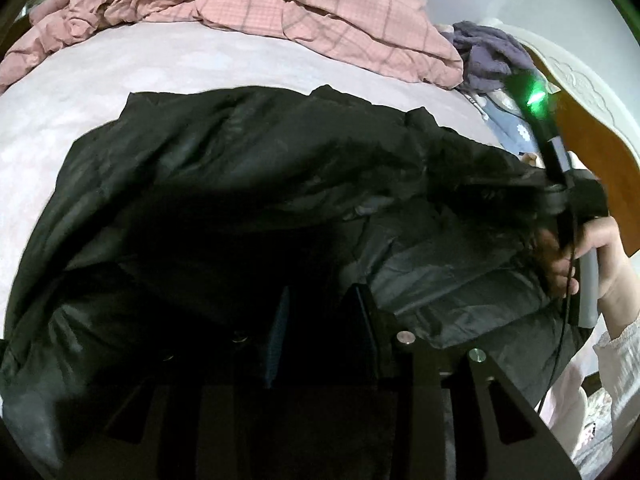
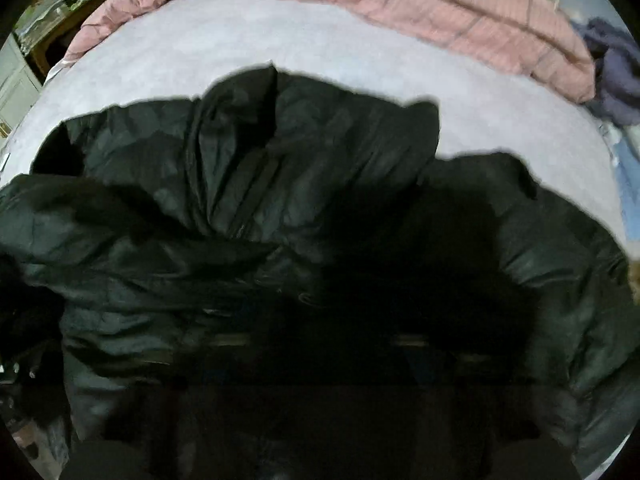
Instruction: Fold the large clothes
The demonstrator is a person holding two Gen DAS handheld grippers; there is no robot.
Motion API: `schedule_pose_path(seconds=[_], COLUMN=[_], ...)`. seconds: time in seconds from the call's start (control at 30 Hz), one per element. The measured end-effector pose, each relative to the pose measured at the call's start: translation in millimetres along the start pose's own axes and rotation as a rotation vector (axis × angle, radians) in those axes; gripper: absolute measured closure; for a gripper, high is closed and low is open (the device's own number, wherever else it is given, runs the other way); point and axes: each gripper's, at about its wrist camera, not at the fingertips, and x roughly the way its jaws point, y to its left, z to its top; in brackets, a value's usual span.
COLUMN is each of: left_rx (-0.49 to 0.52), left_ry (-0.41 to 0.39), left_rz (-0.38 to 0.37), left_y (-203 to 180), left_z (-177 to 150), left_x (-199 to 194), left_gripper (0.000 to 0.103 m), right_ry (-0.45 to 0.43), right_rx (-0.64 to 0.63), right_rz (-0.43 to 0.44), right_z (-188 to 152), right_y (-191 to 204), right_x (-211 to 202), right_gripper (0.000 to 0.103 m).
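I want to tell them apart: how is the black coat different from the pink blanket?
The black jacket is dark, plain and a bit shiny; the pink quilt is pale pink with checked lines. The black jacket is spread out close to the grippers; the pink quilt is bunched up along the far side. Both lie rumpled on the same bed.

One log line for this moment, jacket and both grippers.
jacket: black, spread on bed | left gripper: low over jacket, jaws apart | right gripper: too dark to read | quilt: bunched behind
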Motion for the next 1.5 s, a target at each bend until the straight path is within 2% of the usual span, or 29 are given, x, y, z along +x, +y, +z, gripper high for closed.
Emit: schedule_pose_path(seconds=[0.03, 0.13, 0.23, 0.33, 0.4, 0.43, 0.47, 0.53, 0.63, 0.7, 0.77, 0.83, 0.87, 0.9, 0.93, 1.03, 1.07, 1.2, 1.27, 1.3, 1.4, 1.5], left_rx=[-0.004, -0.017, -0.032, -0.042, -0.073, -0.087, -0.077, -0.026, 0.097, 0.152, 0.173, 0.199, 0.214, 0.227, 0.241, 0.306, 0.344, 0.494, 0.537, 0.533, 0.432, 0.323], left_ry=[-0.006, -0.021, 0.001, -0.028, -0.088, -0.133, -0.161, -0.177, -0.187, -0.233, -0.328, -0.402, -0.408, -0.393, -0.371, -0.329, -0.326, -0.325, -0.328, -0.326, -0.274, -0.216], left_rz=[-0.007, -0.055, -0.1, -0.019, 0.018, 0.03, 0.024, -0.034, -0.131, -0.138, -0.1, -0.085, -0.092, -0.108, -0.133, -0.184, -0.195, -0.247, -0.292, -0.321, -0.407, -0.436], left_y=[1, 0, 0, 1, 5, 6, 5, 0, -11, -16, -20, -17, -16, -17, -16, -30, -37, -69, -83, -87, -83, -73], left_z=[0, 1, 1, 0, -1, -1, -1, 1, -4, -10, -11, -13, -10, -8, -4, -2, -1, -8, -9, -7, 0, 3], left_x=[-1, -3, 0, 5, 0, -8, -16, -36, -71, -90, -108, -120, -120, -118, -115, -100, -96, -84, -81, -81, -75, -60], left_gripper=[0.07, 0.07, 0.07, 0.073, 0.074, 0.074, 0.074, 0.074, 0.068, 0.062, 0.061, 0.054, 0.046, 0.039, 0.038, 0.036, 0.032, 0.022, 0.022, 0.021, 0.02, 0.021], right_ry=[-0.046, -0.292, -0.578, -0.786, -0.858, -0.871, -0.874, -0.856, -0.774, -0.769, -0.769, -0.794, -0.802, -0.806, -0.81, -0.802, -0.797, -0.788, -0.783, -0.782, -0.788, -0.79], right_rx=[0.003, -0.065, -0.16, -0.267, -0.316, -0.328, -0.343, -0.346, -0.293, -0.252, -0.181, -0.144, -0.151, -0.173, -0.21, -0.33, -0.354, -0.412, -0.429, -0.433, -0.442, -0.443], right_rz=[0.004, -0.094, -0.188, -0.167, -0.097, -0.07, -0.087, -0.167, -0.281, -0.326, -0.306, -0.234, -0.198, -0.171, -0.16, -0.237, -0.254, -0.279, -0.281, -0.286, -0.314, -0.319], right_z=[0, -4, -16, -38, -61, -76, -93, -123, -169, -189, -197, -208, -209, -209, -214, -226, -227, -240, -242, -241, -239, -243], right_y=[1, 13, 37, 61, 72, 74, 77, 78, 75, 70, 57, 51, 52, 58, 64, 90, 97, 114, 119, 120, 123, 129], right_x=[-10, -60, -126, -186, -214, -222, -222, -210, -175, -165, -160, -168, -170, -174, -176, -172, -171, -170, -169, -169, -168, -164], right_gripper=[0.098, 0.098, 0.098, 0.098, 0.098, 0.098, 0.098, 0.098, 0.098, 0.098, 0.098, 0.098, 0.098, 0.098, 0.098, 0.098, 0.098, 0.098, 0.098, 0.098, 0.098, 0.098])
